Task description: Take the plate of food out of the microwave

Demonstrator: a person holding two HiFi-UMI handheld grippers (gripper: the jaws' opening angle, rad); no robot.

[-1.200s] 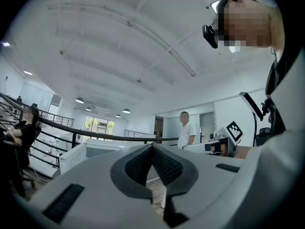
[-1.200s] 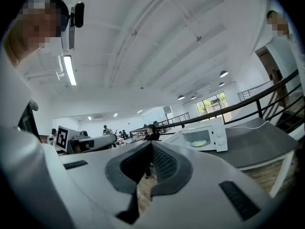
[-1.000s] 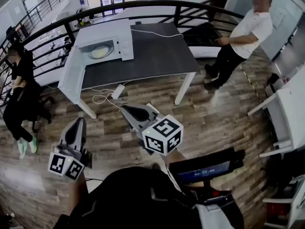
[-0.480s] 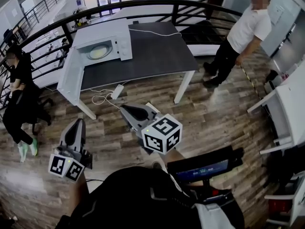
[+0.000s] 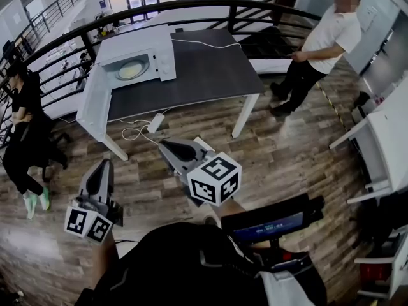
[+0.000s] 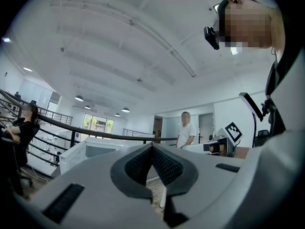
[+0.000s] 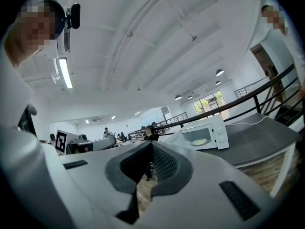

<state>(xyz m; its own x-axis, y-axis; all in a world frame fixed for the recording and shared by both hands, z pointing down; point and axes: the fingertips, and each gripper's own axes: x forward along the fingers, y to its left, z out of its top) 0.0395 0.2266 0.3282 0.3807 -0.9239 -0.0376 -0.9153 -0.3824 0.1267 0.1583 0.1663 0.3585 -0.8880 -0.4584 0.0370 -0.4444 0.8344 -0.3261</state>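
Observation:
A white microwave (image 5: 143,57) stands on the dark grey table (image 5: 197,75), its door (image 5: 94,104) swung open to the left. Inside lies the plate of food (image 5: 131,70), pale and round, also seen through the opening in the right gripper view as the plate (image 7: 200,141). Both grippers hang low over the wooden floor, well short of the table. My left gripper (image 5: 103,164) is shut with nothing in it, jaws together (image 6: 152,146). My right gripper (image 5: 164,143) is shut and empty too (image 7: 151,145), pointing toward the microwave (image 7: 204,136).
A person in a white shirt (image 5: 322,43) stands right of the table. A person in black (image 5: 25,126) sits at the left. A black railing (image 5: 191,8) curves behind the table. A power strip and cable (image 5: 153,125) lie under it. White desks (image 5: 382,145) stand at the right.
The person in white has shifted stance beside the table. Both grippers stay shut and nearly where they were; the view has drifted slightly.

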